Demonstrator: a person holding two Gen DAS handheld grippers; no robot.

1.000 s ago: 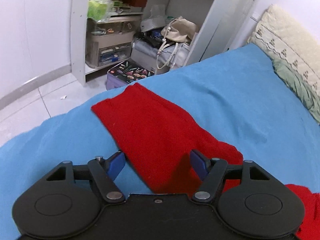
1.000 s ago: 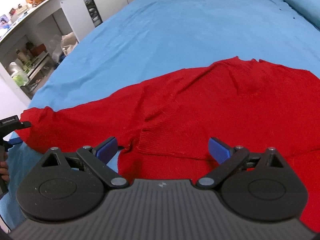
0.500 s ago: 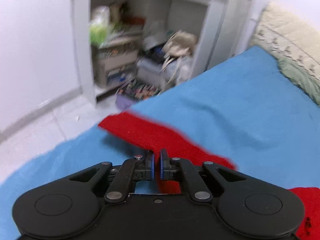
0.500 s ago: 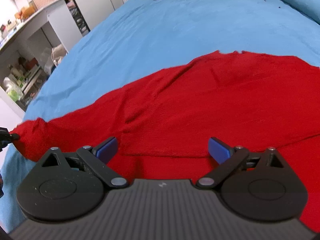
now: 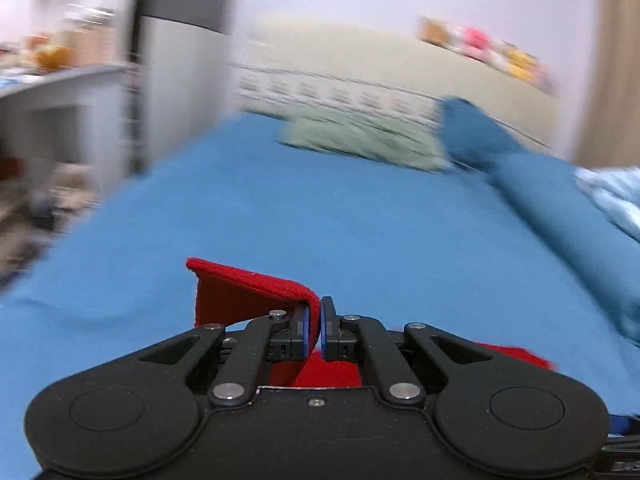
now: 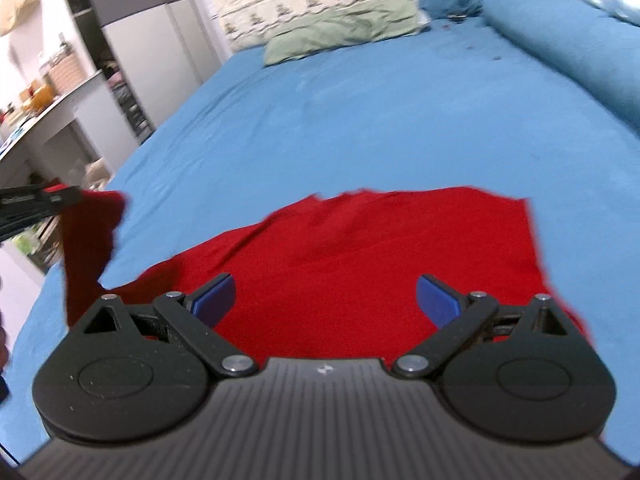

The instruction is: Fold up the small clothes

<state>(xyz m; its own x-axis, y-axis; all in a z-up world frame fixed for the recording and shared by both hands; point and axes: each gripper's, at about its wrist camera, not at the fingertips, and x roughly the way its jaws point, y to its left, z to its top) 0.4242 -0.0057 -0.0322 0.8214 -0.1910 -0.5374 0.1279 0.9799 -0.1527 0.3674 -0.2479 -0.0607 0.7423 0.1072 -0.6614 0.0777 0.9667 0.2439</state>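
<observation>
No readable text, white print on black claw arm (image 6: 36, 202) too blurred

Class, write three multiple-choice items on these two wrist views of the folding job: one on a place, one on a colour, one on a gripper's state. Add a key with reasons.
1. Where does the green pillow lie?
A. at the far end of the bed
B. on the floor
C. on the shelf

2. What colour is the garment?
A. white
B. red
C. yellow

3. How does the left gripper stand?
A. wide open above bare sheet
B. out of sight
C. shut on the garment's sleeve

Key: A, the pillow sits at the far end of the blue sheet, against the cream headboard. B, the fabric is plainly red. C, its blue pads pinch a lifted red sleeve, while the right gripper is open.
</observation>
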